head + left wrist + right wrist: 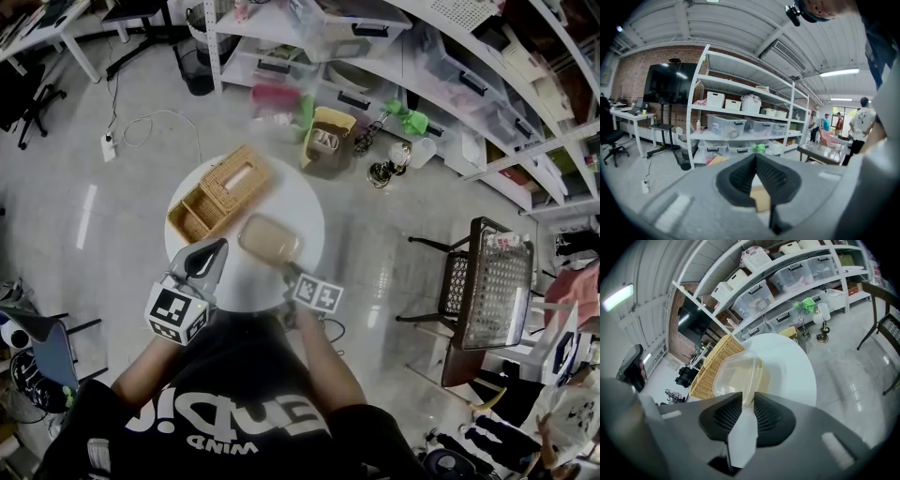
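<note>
- Right gripper: fingers clamped on the near rim of the clear container, which rests on the round white counter straight ahead of them.
- Wicker basket lies just beyond the container, left of these fingers.
- Left gripper: fingers pressed tip to tip with nothing between them; the container sits off to their right.

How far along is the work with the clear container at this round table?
Done: the right gripper is clamped on the rim of the clear container, which sits beside the wicker basket over the white table. In hand: only that grip; the left gripper is shut, empty and held off the table. Left: the container is not in the basket.
</note>
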A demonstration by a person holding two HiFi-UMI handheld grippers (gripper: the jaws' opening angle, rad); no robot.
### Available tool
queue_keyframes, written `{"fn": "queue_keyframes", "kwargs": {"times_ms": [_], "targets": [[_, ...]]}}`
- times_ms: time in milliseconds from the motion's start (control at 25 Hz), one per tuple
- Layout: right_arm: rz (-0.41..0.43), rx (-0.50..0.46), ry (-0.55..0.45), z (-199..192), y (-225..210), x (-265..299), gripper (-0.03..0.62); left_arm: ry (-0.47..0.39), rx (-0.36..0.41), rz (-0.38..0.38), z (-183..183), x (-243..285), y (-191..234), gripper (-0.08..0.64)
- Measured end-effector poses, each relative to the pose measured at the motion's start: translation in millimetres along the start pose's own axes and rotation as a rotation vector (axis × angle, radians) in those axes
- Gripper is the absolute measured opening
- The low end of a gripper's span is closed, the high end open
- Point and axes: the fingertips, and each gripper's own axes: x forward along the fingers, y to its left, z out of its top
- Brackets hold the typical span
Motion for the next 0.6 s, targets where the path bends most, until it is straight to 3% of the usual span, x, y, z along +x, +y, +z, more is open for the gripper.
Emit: {"fn": "queue_keyframes", "kwargs": {"times_ms": [240,600], "targets": [[0.013,0.0,-0.021,2,5,-6,0.043,-0.006,0.0,-0.003,-1,-3,-4,0.002],[0.053,0.003,-0.066,9,14,-17,0.041,-0.014,0.001,-0.008,-1,-8,-10,0.001]]}}
